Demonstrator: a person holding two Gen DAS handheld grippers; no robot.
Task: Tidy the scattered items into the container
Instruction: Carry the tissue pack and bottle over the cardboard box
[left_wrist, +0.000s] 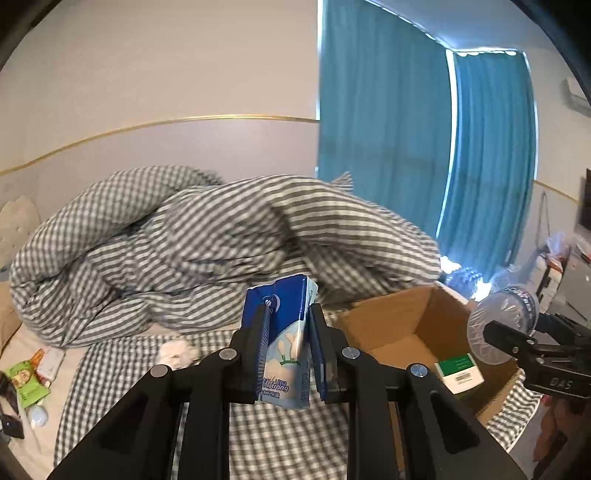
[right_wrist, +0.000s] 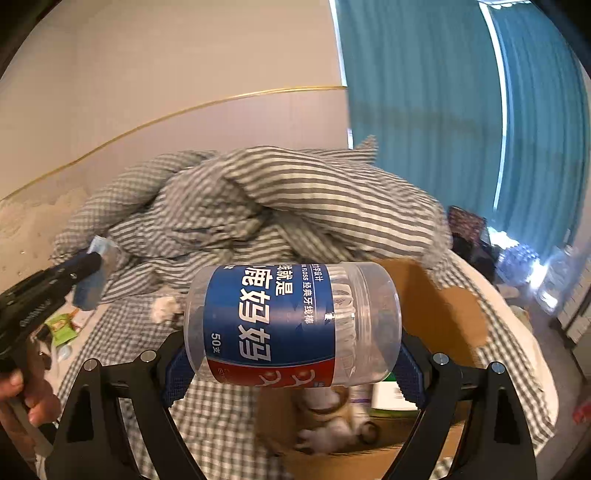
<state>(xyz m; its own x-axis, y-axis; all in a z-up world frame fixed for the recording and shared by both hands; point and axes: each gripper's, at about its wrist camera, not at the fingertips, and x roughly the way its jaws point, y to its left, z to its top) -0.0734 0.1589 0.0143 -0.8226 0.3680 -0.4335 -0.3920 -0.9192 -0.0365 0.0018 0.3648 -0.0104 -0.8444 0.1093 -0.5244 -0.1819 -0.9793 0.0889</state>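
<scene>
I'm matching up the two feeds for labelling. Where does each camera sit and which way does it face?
Left wrist: on the left gripper, looking along its fingers at the tissue pack it clamps; the right gripper shows too.
Right wrist: on the right gripper, facing the clear jar it holds; a hand shows holding the left gripper.
Shared: striped duvet, cardboard box.
</scene>
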